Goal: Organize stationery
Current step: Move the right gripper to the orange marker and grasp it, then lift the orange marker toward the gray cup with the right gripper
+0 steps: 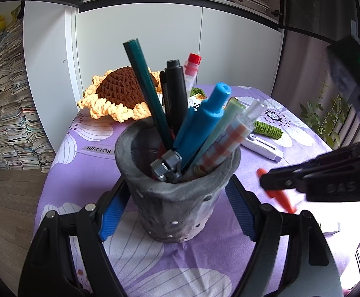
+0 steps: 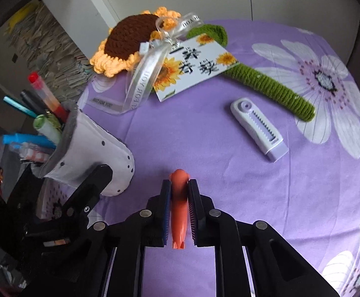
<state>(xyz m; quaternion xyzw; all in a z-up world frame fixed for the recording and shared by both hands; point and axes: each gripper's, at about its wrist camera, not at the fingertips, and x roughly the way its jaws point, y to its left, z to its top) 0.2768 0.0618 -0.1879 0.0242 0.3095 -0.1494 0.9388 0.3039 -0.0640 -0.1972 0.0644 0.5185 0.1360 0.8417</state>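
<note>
On the purple flowered tablecloth (image 2: 204,133), a smooth orange pen (image 2: 178,212) with a rounded tip lies between the ribbed pads of the right gripper (image 2: 179,185), whose jaws are nearly closed and press it from both sides. To its left stands a grey pen holder (image 1: 177,198), rough and clay-like, its wall dotted with small round holes and its rim uneven. The left gripper (image 1: 177,193) clasps this holder, blue ribbed pads against either side. Inside lean a blue pen (image 1: 202,121), a dark green pencil (image 1: 146,91), a black marker (image 1: 176,91), a clear pen with a red cap (image 1: 192,65) and a checked orange-and-blue pen (image 1: 222,146). Farther out on the cloth lies a white plastic cutter (image 2: 259,128) with a toothed slider. Beyond it rests a crocheted sunflower (image 2: 128,42), brown centre and yellow petals, with a green knitted stem (image 2: 269,84), a clear ribbon (image 2: 142,79) and a printed card (image 2: 192,61).
</note>
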